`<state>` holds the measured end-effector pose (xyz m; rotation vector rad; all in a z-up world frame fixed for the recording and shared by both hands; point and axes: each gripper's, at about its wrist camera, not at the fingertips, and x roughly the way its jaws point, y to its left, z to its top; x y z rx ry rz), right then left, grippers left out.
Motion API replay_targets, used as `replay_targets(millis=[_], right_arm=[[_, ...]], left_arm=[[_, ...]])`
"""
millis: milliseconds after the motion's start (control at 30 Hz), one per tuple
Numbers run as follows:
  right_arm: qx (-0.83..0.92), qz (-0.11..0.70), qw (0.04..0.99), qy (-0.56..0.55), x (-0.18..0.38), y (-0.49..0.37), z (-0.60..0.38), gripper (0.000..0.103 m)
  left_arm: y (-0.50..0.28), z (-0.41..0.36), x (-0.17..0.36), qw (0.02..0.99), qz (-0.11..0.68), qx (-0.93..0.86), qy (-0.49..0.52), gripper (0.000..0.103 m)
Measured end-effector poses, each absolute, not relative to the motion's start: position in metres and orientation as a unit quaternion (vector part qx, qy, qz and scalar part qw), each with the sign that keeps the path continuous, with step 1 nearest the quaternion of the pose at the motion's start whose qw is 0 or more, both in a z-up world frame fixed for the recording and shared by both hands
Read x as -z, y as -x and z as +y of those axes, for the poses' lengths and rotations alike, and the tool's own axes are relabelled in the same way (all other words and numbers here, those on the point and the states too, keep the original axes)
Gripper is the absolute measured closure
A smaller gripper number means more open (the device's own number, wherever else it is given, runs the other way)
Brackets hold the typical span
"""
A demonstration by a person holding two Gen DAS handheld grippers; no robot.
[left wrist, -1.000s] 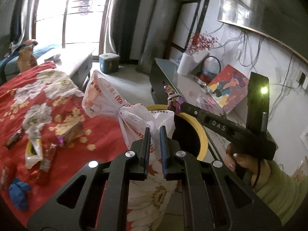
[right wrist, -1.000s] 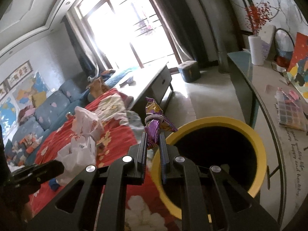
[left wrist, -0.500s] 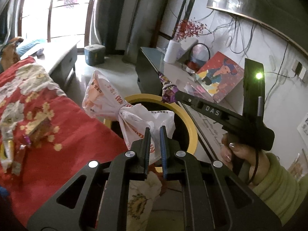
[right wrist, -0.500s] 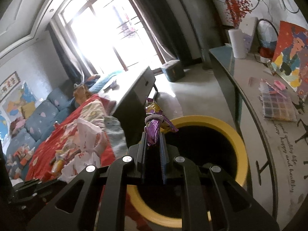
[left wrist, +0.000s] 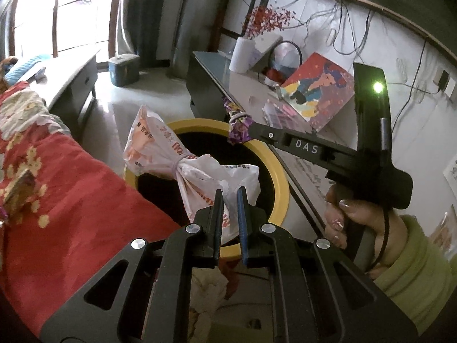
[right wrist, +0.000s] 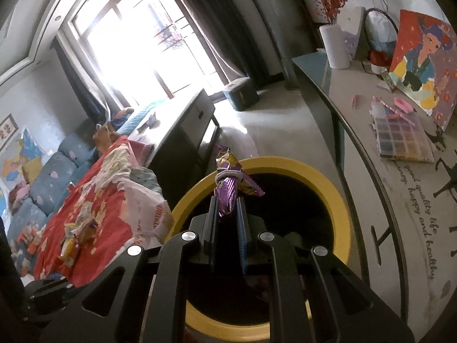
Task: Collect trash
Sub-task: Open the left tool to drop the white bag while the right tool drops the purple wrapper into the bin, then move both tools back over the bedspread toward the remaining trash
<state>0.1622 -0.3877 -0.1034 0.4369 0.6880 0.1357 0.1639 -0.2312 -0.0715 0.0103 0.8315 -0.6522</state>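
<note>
My left gripper (left wrist: 230, 200) is shut on a white plastic bag (left wrist: 182, 163) tied with a band, held over the near rim of a yellow-rimmed black trash bin (left wrist: 278, 177). My right gripper (right wrist: 225, 208) is shut on a purple snack wrapper (right wrist: 228, 185) tied with a band, held over the same bin (right wrist: 340, 208). The right gripper (left wrist: 248, 127) with the wrapper (left wrist: 238, 123) also shows in the left wrist view, above the bin's far rim. The white bag (right wrist: 142, 208) shows in the right wrist view, left of the bin.
A table under a red flowered cloth (left wrist: 65, 188) lies left of the bin, with several wrappers (right wrist: 71, 237) on it. A dark sideboard (right wrist: 385, 154) on the right carries a vase, a painting and a bead box. A low cabinet (right wrist: 182, 125) and a sofa stand behind.
Both grippers have moved right from over the red cloth to above the bin opening, still holding the bag and the wrapper. The bin now fills more of both views.
</note>
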Motion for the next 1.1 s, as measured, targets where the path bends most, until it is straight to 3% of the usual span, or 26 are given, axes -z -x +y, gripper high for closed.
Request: replay_targets(millis=[533,567,667,967,1033,1100], right_arm=[[-0.064,0.355,0.905,-0.227,0.12,-0.169,-0.398,0.087],[-0.064,0.357,0.903,-0.229,0.121,-0.17,-0.398,0.081],[-0.052,0.356,0.905,-0.227,0.122,-0.169,-0.4,0.065],[-0.041,0.345,0.914,-0.211,0.115,-0.165,-0.397,0.056],[-0.043,0.344,0.914,-0.211,0.113,-0.164,-0.395,0.054],[-0.043,0.339,0.917,-0.205,0.109,-0.162,-0.392,0.051]], left_arm=[[-0.184,-0.25,0.098,0.849,0.421,0.318,-0.016,0.094],[-0.185,-0.249,0.098,0.851,0.42,0.317,-0.012,0.09],[-0.185,-0.242,0.094,0.855,0.411,0.317,0.005,0.065],[-0.178,-0.226,0.078,0.875,0.389,0.285,0.03,0.029],[-0.176,-0.222,0.074,0.88,0.384,0.278,0.032,0.016],[-0.174,-0.218,0.071,0.882,0.38,0.276,0.038,0.013]])
